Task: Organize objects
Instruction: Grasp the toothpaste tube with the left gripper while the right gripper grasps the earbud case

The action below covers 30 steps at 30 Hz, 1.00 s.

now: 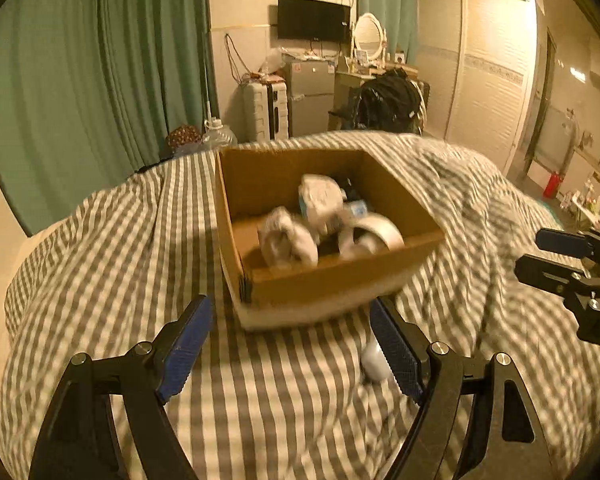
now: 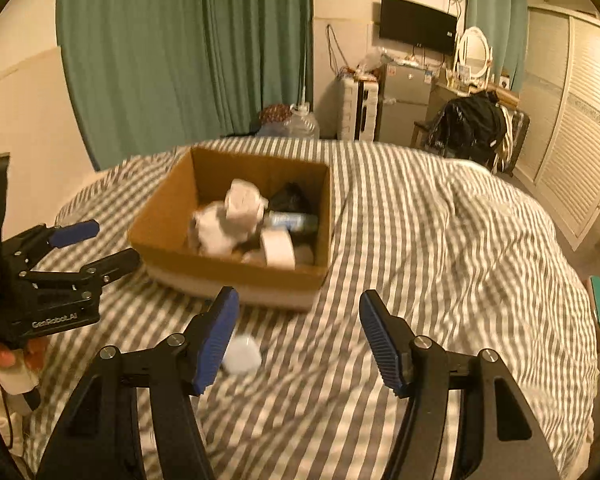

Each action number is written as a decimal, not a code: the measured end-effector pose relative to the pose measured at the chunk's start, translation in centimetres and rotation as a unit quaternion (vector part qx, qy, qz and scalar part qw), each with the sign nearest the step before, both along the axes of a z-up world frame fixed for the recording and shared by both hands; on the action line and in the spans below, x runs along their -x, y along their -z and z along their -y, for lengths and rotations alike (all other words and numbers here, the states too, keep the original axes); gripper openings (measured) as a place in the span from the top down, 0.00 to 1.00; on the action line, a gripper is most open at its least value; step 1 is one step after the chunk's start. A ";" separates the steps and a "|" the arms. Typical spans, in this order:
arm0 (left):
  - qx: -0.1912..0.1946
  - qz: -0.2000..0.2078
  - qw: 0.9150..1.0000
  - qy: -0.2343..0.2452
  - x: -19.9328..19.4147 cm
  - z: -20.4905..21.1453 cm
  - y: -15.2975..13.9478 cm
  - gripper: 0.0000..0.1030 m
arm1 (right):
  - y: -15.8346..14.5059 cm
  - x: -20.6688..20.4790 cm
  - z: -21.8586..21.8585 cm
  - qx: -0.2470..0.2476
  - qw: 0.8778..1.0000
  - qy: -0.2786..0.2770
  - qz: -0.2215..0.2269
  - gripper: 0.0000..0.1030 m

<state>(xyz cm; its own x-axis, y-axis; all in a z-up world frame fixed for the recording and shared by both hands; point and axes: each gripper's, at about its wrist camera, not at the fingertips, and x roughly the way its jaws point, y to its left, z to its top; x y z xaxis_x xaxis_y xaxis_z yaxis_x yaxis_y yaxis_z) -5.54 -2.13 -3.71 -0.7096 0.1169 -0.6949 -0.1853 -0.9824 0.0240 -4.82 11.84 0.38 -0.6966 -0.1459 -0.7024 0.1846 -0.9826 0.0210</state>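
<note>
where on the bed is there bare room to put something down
Bare striped duvet lies right of the cardboard box toward the wardrobe, and left of it toward the curtain. Crowded: inside the box, and its near side, where a small white object lies by both open grippers.

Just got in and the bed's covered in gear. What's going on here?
A person holds a gripper in each hand over the striped bed, tidying loose things into a cardboard box. The box already holds white bundles, a roll of tape and a bottle. Both the left gripper and the right gripper are open and empty. One small white object lies on the bed in front of the box.
</note>
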 end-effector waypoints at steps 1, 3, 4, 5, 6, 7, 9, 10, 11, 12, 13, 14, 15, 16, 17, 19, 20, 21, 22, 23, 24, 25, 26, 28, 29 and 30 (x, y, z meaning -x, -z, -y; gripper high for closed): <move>0.002 0.007 1.000 0.003 -0.6 -0.2 0.5 0.19 | 0.5 -0.4 0.0 0.002 1.000 -0.002 0.007 0.39; 0.006 0.020 1.000 0.010 -1.8 -0.5 1.7 0.19 | 1.7 -1.1 0.4 0.003 1.000 -0.008 0.026 0.39; 0.009 0.027 1.000 0.012 -2.4 -0.7 2.3 0.19 | 2.2 -1.4 0.6 0.000 0.999 -0.010 0.032 0.39; 0.013 0.033 0.999 0.016 -3.0 -0.9 3.0 0.19 | 2.8 -1.9 0.9 -0.005 0.999 -0.012 0.038 0.39; 0.016 0.037 0.999 0.017 -3.5 -1.1 3.5 0.19 | 3.5 -2.4 1.2 -0.011 0.999 -0.015 0.044 0.39; 0.022 0.044 0.999 0.020 -4.1 -1.4 4.3 0.19 | 4.2 -2.9 1.3 -0.014 0.998 -0.015 0.052 0.39; 0.032 0.056 0.998 0.027 -4.9 -2.0 5.5 0.19 | 5.5 -3.7 1.5 -0.015 0.998 -0.017 0.066 0.39; 0.040 0.064 0.997 0.032 -5.5 -2.4 6.2 0.19 | 6.2 -4.0 1.7 -0.016 0.997 -0.019 0.074 0.39; 0.044 0.069 0.996 0.037 -5.7 -2.7 6.8 0.19 | 6.7 -4.4 1.8 -0.017 0.997 -0.020 0.079 0.39; 0.047 0.073 0.995 0.041 -6.2 -2.9 7.2 0.19 | 7.2 -4.7 1.8 -0.016 0.996 -0.019 0.084 0.39; 0.050 0.077 0.995 0.047 -6.6 -3.2 7.6 0.19 | 7.6 -4.9 1.9 -0.014 0.996 -0.018 0.089 0.39; 0.053 0.080 0.994 0.054 -7.1 -3.5 8.1 0.19 | 8.0 -5.2 1.8 -0.009 0.995 -0.017 0.094 0.39; 0.056 0.081 0.993 0.058 -7.5 -3.8 8.3 0.19 | 8.3 -5.4 1.8 -0.006 0.995 -0.016 0.096 0.39; 0.060 0.083 0.993 0.063 -7.9 -4.1 8.7 0.19 | 8.6 -5.6 1.7 -0.002 0.995 -0.014 0.100 0.39; 0.063 0.087 0.992 0.073 -8.5 -4.5 9.1 0.19 | 8.9 -5.7 1.7 0.001 0.995 -0.012 0.103 0.39; 0.064 0.094 0.990 0.088 -9.2 -5.0 9.6 0.23 | 9.2 -5.9 1.5 0.005 0.994 -0.008 0.107 0.39; 0.062 0.100 0.988 0.096 -9.5 -5.2 10.0 0.31 | 9.2 -6.0 1.4 0.007 0.994 -0.006 0.107 0.39; 0.060 0.106 0.987 0.100 -9.6 -5.3 10.2 0.42 | 9.2 -6.1 1.4 0.009 0.994 -0.006 0.107 0.39; 0.057 0.113 0.987 0.099 -9.7 -5.4 10.6 0.47 | 9.1 -6.1 1.3 0.010 0.994 -0.006 0.106 0.39; 0.054 0.123 0.986 0.102 -9.7 -5.4 11.0 0.52 | 9.1 -6.2 1.3 0.011 0.994 -0.006 0.106 0.39; 0.049 0.130 0.984 0.108 -9.6 -5.6 11.3 0.52 | 9.1 -6.2 1.3 0.011 0.994 -0.006 0.107 0.39; 0.046 0.136 0.983 0.112 -9.5 -5.6 11.5 0.52 | 9.1 -6.1 1.3 0.011 0.994 -0.006 0.108 0.39; 0.048 0.140 0.982 0.114 -9.6 -5.8 11.8 0.52 | 9.2 -6.1 1.3 0.012 0.994 -0.006 0.108 0.39; 0.055 0.150 0.979 0.126 -9.8 -6.2 12.5 0.52 | 9.3 -6.1 1.2 0.015 0.994 -0.005 0.111 0.39; 0.060 0.156 0.977 0.132 -9.9 -6.5 12.9 0.52 | 9.3 -6.0 1.2 0.017 0.994 -0.005 0.111 0.39; 0.062 0.157 0.977 0.134 -9.9 -6.6 13.0 0.52 | 9.4 -6.0 1.1 0.018 0.994 -0.005 0.112 0.39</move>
<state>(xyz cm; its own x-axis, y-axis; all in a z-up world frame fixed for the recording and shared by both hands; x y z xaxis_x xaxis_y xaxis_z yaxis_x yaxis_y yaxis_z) 4.32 4.50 -16.75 -0.4156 0.1706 -0.8934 -0.4522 -0.8910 0.0402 1.18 10.72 -9.00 -0.5225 -0.1798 -0.8334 0.1802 -0.9787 0.0982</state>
